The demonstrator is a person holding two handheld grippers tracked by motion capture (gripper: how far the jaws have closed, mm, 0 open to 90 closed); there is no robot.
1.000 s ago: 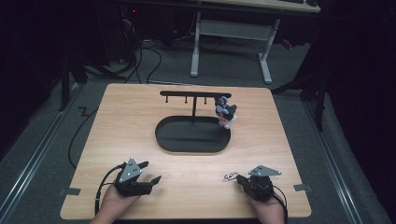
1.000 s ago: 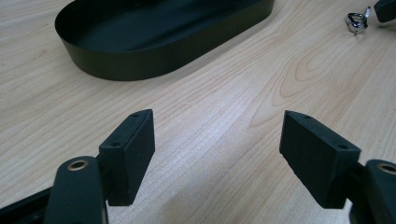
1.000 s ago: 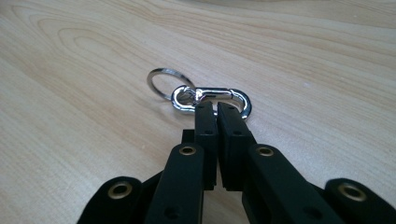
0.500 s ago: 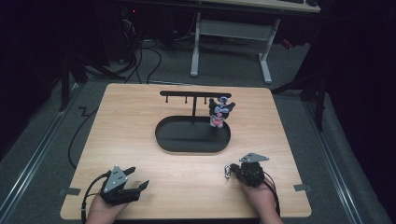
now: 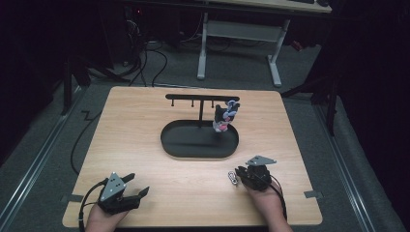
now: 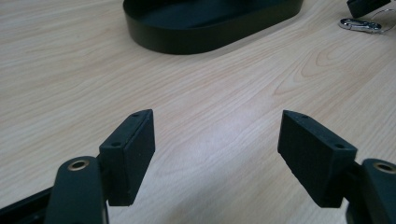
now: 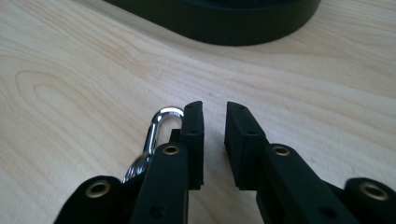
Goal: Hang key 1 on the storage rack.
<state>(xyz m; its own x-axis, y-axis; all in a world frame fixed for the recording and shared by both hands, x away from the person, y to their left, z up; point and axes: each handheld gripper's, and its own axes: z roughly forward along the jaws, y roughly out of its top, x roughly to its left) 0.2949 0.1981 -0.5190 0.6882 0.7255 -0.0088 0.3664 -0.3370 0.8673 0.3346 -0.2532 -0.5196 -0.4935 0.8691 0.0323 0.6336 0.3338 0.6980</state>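
Lying on the desk [image 5: 145, 125] just outside the right tool [image 7: 215, 109], whose narrowly parted jaws have just been opening with nothing between them, the silver clip [image 7: 156, 133] looks freshly released, while the left tool [image 6: 217, 135] waits spread wide and empty.

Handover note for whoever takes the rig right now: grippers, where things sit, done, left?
Left gripper: open, nothing between its fingers, over bare wooden table.
Right gripper: jaws have just been opening, narrow gap, nothing between them.
Small silver metal clip lies on the table beside the right gripper's outer side.
Colourful keychain charm hangs on the black rack over the black oval tray.
Left: probably pick up the clip and hang it.
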